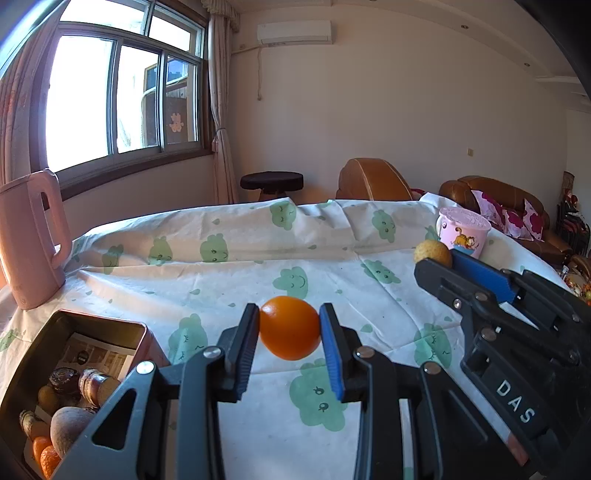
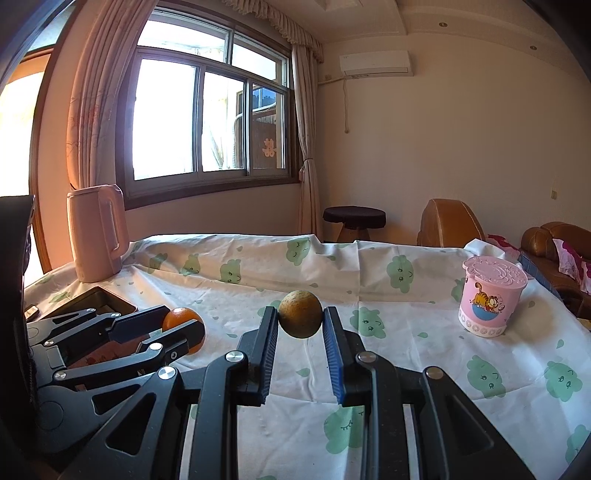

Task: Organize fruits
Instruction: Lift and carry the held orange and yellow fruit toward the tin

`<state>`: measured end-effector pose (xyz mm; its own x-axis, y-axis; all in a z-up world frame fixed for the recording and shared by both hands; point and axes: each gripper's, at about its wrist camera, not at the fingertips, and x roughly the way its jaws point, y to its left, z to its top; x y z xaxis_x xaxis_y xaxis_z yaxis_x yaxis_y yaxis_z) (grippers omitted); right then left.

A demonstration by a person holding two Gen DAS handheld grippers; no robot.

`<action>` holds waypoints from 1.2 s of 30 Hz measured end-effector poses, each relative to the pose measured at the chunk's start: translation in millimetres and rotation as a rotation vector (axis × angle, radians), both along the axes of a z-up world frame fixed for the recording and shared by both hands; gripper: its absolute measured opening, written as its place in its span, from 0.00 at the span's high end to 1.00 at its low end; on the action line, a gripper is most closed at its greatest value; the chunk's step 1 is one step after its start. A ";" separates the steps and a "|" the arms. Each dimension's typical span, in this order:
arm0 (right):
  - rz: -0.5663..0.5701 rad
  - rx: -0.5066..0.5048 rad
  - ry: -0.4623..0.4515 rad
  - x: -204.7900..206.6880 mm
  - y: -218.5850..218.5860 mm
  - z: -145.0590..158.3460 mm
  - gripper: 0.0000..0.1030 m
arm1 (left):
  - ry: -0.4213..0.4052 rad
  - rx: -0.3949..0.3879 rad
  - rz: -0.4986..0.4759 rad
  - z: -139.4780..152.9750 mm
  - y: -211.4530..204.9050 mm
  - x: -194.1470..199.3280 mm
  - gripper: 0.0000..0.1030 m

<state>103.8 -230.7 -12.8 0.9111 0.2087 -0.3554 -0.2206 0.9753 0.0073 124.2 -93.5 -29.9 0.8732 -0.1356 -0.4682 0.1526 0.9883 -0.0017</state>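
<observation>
My left tool (image 1: pixel 289 328) is clamped on an orange (image 1: pixel 290 326), held above the cloth-covered counter (image 1: pixel 229 266). My right tool (image 2: pixel 300 325) grips a dull yellow-brown fruit (image 2: pixel 300 314); I can't tell its kind. The tin (image 1: pixel 92 332) at left is half hidden behind my tool, its fruits cut off by the frame edge

Bright daylight through sliding window (image 2: pixel 207 122), pale curtains (image 2: pixel 306 122) both sides. Cream walls (image 1: pixel 406 110), white air conditioner (image 1: pixel 294 32) high up. Dark round stool (image 1: pixel 272 181) below, brown leather sofa (image 1: pixel 495 192) at right with floral cushions (image 1: pixel 513 214).
</observation>
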 end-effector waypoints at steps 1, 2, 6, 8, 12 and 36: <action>0.000 -0.001 -0.004 -0.6 -0.3 0.2 0.74 | -0.002 0.000 0.001 0.3 0.2 -0.6 0.66; 0.000 -0.001 -0.007 -1.4 -0.2 0.5 0.74 | -0.004 -0.001 0.002 0.5 0.4 -1.0 0.66; 0.001 0.000 -0.018 -4.1 -0.5 1.3 0.74 | -0.012 -0.004 0.005 1.5 1.3 -3.0 0.66; 0.002 0.000 -0.025 -6.5 0.0 1.4 0.74 | -0.017 -0.004 0.008 1.9 1.7 -3.9 0.66; 0.004 -0.003 -0.040 -9.9 0.9 2.1 0.74 | -0.033 0.001 0.015 2.8 2.3 -8.0 0.66; 0.132 0.003 -0.002 -15.0 49.2 11.8 0.74 | -0.008 -0.023 0.122 5.5 80.5 -49.6 0.66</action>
